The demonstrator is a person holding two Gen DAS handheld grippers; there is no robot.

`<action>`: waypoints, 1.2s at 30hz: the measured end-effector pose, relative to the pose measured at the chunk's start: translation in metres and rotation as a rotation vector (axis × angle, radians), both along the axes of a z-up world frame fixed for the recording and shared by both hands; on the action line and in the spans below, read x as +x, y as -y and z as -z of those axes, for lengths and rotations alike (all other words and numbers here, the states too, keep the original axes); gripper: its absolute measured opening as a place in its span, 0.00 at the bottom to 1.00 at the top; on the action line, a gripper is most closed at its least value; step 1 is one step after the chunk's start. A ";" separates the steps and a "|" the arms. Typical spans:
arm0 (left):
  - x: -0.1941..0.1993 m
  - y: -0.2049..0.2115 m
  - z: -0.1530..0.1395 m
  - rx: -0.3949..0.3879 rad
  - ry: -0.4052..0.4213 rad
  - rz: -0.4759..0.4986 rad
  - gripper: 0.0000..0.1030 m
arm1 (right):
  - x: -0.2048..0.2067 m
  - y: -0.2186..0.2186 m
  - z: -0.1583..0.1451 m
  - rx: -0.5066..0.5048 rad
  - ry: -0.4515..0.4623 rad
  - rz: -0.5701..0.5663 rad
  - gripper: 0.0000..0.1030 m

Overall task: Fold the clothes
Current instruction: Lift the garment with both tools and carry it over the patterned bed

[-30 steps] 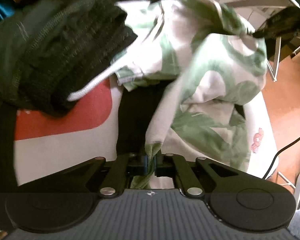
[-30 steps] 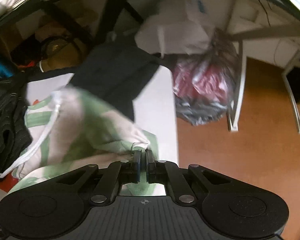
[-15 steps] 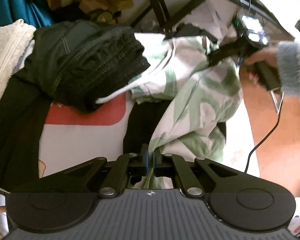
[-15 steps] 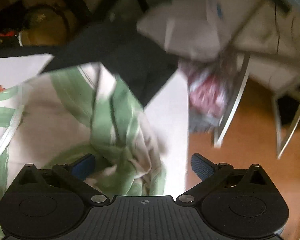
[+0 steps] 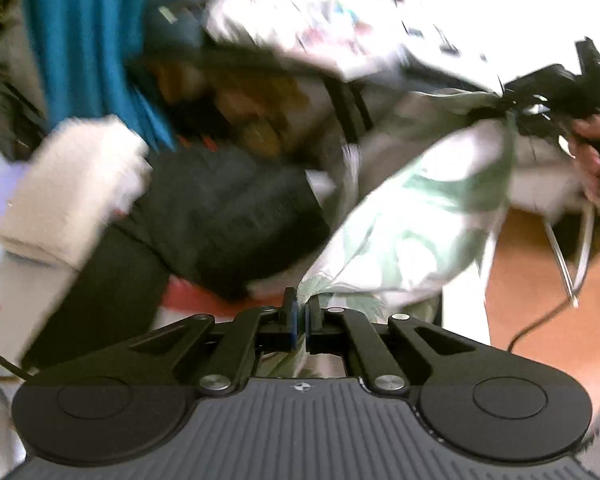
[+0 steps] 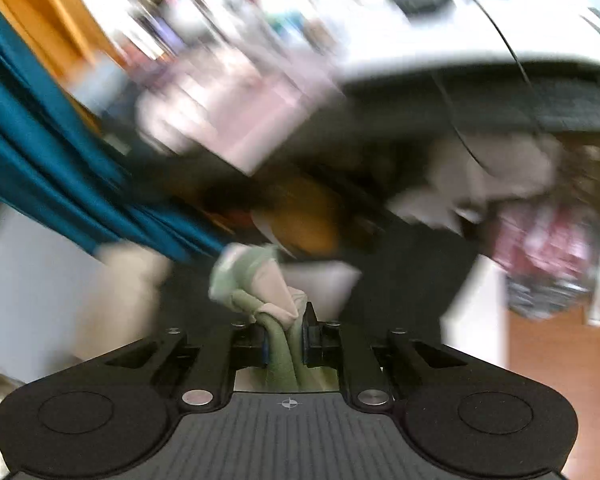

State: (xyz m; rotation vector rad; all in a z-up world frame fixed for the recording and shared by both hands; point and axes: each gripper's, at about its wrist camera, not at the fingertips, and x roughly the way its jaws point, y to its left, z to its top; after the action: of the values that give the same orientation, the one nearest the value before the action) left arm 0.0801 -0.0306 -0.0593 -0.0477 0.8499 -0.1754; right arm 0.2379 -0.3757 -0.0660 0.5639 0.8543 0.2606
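Observation:
A white garment with green leaf print (image 5: 420, 220) hangs stretched in the air between both grippers. My left gripper (image 5: 300, 312) is shut on one bunched corner of it. In the left wrist view the other end runs up to the right gripper (image 5: 512, 108), held by a person's hand (image 5: 592, 148). In the right wrist view my right gripper (image 6: 286, 320) has its jaws closing, and a thick twist of the garment (image 6: 256, 276) sits pinched between the pads. Both views are blurred by motion.
A dark knitted clothes pile (image 5: 228, 216) and a folded white towel (image 5: 72, 192) lie on the table with a red patch (image 5: 188, 300). A teal curtain (image 6: 40, 152) hangs behind. A black garment (image 6: 404, 264) and a plastic bag (image 6: 548, 256) sit right, above orange floor (image 5: 540, 280).
Both grippers have risen and lifted the garment off the table. The right gripper opened half a second ago and now grips a thicker bunch of the fabric. The left kept its hold.

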 end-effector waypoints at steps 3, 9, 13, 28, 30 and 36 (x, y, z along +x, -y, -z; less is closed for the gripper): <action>0.002 -0.018 -0.052 -0.006 0.163 -0.035 0.03 | -0.015 0.005 -0.063 0.111 0.147 0.009 0.12; -0.010 -0.034 -0.138 -0.057 0.476 -0.051 0.03 | -0.076 0.022 -0.174 0.185 0.418 0.067 0.12; -0.036 -0.020 -0.160 -0.073 0.597 -0.019 0.03 | -0.126 0.036 -0.208 0.102 0.512 0.109 0.12; -0.022 0.184 -0.109 -0.225 0.363 0.311 0.03 | -0.302 0.240 -0.182 -0.009 0.460 0.469 0.12; -0.016 0.232 -0.100 -0.232 0.329 0.371 0.03 | -0.325 0.277 -0.180 -0.046 0.467 0.494 0.12; 0.002 0.380 -0.098 -0.311 0.273 0.523 0.03 | -0.390 0.404 -0.204 -0.106 0.486 0.620 0.12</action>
State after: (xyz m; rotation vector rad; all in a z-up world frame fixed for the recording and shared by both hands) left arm 0.0823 -0.4110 0.0386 -0.0897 0.5411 -0.7882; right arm -0.1519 -0.7796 0.1380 0.6050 0.1966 -0.2106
